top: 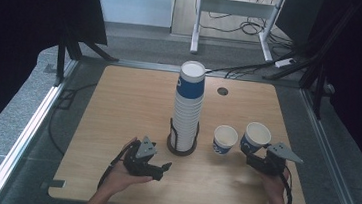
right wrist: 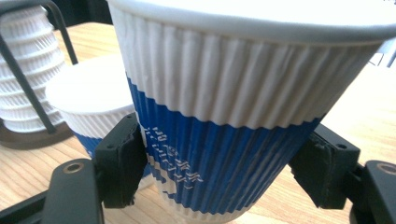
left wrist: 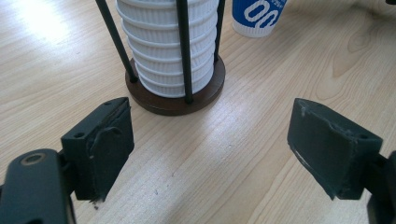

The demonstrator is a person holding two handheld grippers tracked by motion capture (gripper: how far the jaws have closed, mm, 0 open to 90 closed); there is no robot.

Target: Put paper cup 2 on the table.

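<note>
A tall stack of white and blue ribbed paper cups (top: 187, 107) stands in a dark wire holder with a round brown base (top: 181, 146) at the table's middle. To its right a single cup (top: 225, 139) stands upright on the wood. Further right my right gripper (top: 254, 157) is shut on another ribbed cup (top: 255, 137), tilted slightly; in the right gripper view both pads press the blue band of this cup (right wrist: 233, 130). My left gripper (top: 162, 170) lies low in front of the holder, open with bare wood between its pads (left wrist: 112, 144). The holder base (left wrist: 175, 100) is just ahead of it.
The wooden table (top: 118, 106) has a small round cable hole (top: 222, 91) at the back right. A white desk frame (top: 238, 9) and cables stand on the floor beyond. Dark curtains flank both sides.
</note>
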